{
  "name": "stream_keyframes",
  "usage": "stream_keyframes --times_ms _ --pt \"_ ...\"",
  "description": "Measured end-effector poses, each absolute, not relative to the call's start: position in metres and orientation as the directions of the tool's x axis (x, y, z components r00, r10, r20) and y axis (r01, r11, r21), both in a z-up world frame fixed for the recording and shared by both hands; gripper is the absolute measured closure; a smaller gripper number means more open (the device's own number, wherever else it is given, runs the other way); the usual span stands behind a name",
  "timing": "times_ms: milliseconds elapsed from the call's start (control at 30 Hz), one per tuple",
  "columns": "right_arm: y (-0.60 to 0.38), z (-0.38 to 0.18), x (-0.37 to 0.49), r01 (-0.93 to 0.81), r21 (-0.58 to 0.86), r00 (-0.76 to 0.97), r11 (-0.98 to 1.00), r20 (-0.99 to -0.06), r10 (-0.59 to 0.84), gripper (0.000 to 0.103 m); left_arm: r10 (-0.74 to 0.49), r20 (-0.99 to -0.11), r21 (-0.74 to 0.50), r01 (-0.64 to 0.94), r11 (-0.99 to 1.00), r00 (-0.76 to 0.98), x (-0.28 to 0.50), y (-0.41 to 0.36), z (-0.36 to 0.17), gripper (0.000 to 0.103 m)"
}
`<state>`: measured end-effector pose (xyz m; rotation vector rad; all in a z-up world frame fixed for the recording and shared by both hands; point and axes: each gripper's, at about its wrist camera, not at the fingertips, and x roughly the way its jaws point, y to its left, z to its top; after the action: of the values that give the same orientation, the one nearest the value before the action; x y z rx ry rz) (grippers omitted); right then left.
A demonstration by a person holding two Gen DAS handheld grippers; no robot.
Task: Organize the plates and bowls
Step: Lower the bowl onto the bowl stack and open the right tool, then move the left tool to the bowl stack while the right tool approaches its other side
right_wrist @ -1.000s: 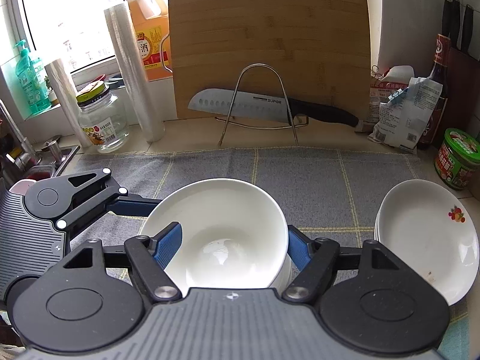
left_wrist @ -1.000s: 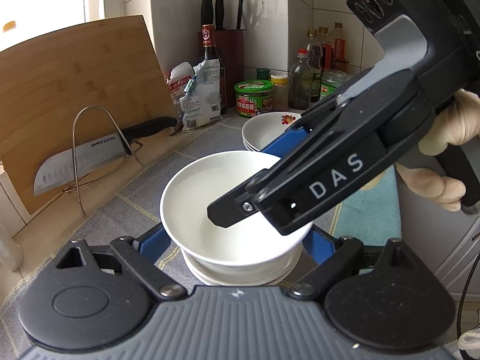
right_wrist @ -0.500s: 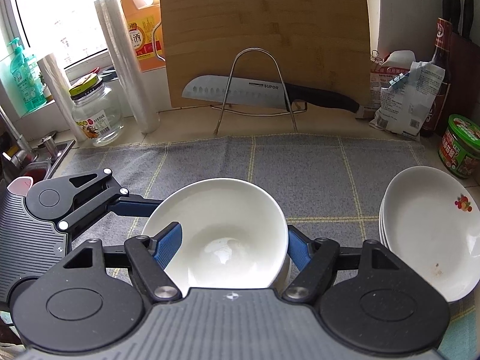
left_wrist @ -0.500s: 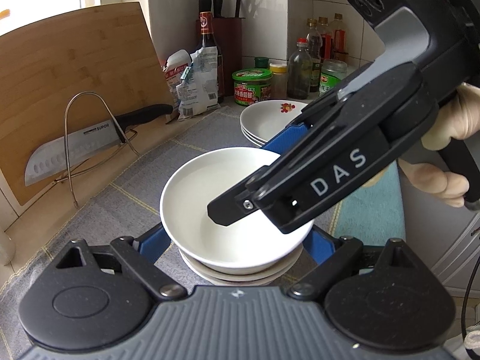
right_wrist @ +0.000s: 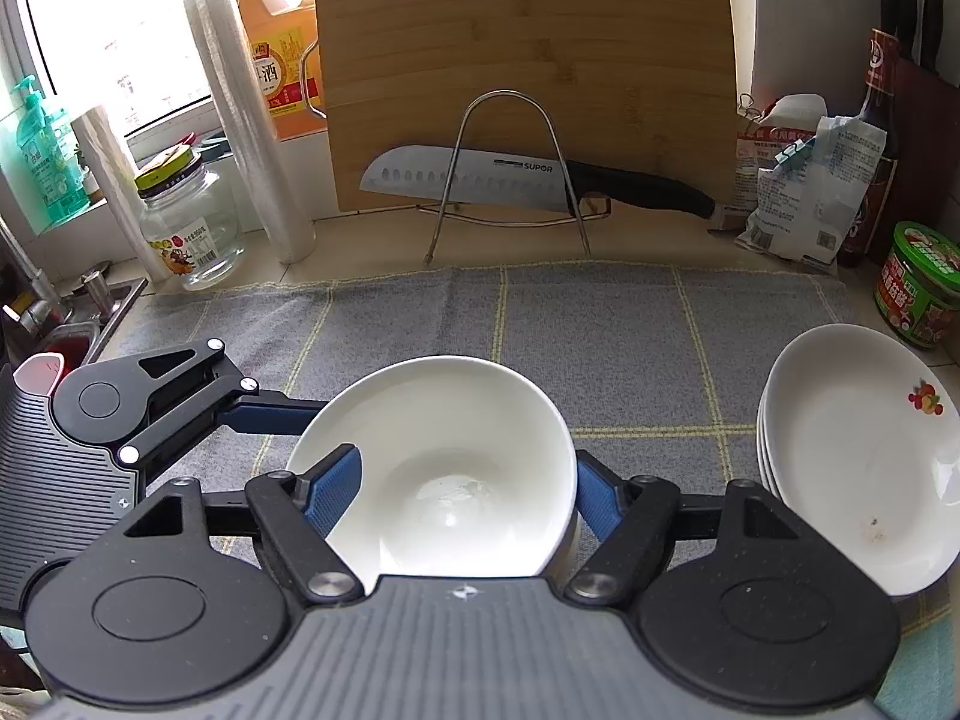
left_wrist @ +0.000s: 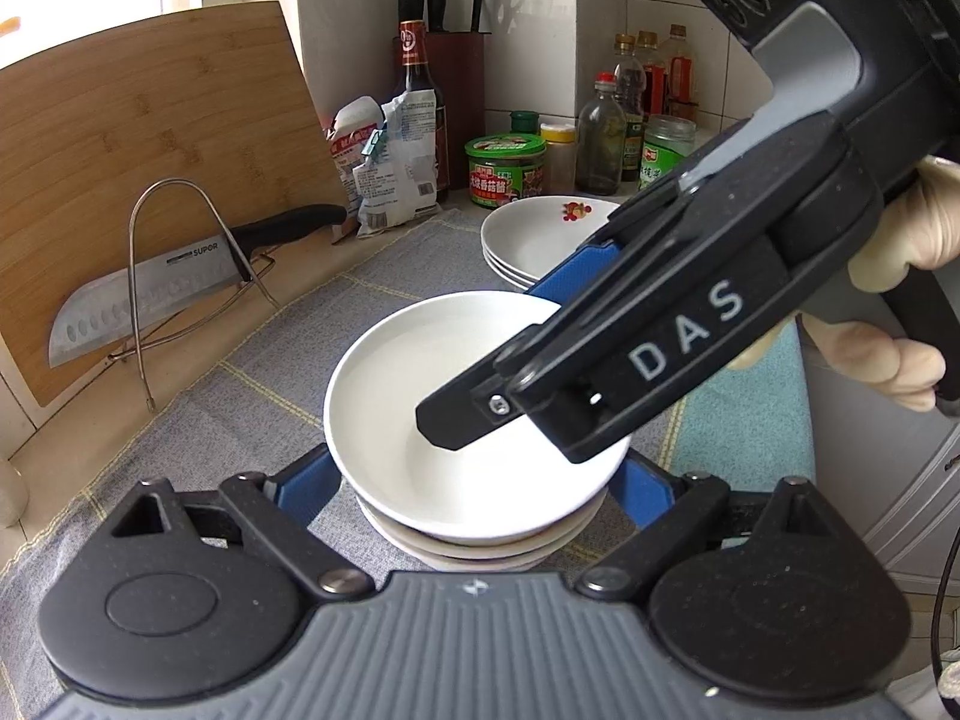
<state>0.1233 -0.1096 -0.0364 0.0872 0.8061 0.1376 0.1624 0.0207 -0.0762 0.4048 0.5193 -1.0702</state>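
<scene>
I set the top bowl (right_wrist: pixel 441 462) onto the bowl stack (left_wrist: pixel 480 546) just left of the plate stack (right_wrist: pixel 858 450); both tools' jaws are opening, left tool (left_wrist: pixel 477 480) and right tool (right_wrist: pixel 465 489) straddling it. Next, I judge, calls for backing both away cleanly.

Two black matte plastic grippers with ribbed grey bases, round pivot discs, silver screws and blue ribbed finger pads (right_wrist: pixel 333 489), right gripper (left_wrist: pixel 576 324) lettered "DAS" in white, gripped by a pale-gloved hand (left_wrist: pixel 900 300).
</scene>
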Motion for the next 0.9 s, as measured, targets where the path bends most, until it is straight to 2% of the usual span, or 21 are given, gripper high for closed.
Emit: stream_keyframes --times_ms 67,233,533,900 --pt "-0.110 -0.036 0.122 -0.092 0.132 0.691 0.987 -0.705 0.159 0.014 -0.718 -0.571 0.079 0.897 0.435 0.398 0.161 0.023 -0.075 0.003" --pt "-0.109 -0.032 0.117 -0.091 0.123 0.714 0.988 -0.684 0.150 0.005 -0.724 -0.561 0.077 0.896 0.436 0.401 0.158 0.033 -0.072 0.002" --pt "-0.100 -0.029 0.107 -0.109 0.115 0.729 0.987 -0.666 0.158 0.001 -0.710 -0.557 0.055 0.871 0.487 0.432 0.157 0.059 -0.070 0.001" --pt "-0.084 -0.018 0.079 -0.031 0.090 0.755 0.995 -0.651 0.082 0.000 -0.716 -0.546 0.022 0.861 0.508 0.436 0.152 0.098 -0.074 0.001"
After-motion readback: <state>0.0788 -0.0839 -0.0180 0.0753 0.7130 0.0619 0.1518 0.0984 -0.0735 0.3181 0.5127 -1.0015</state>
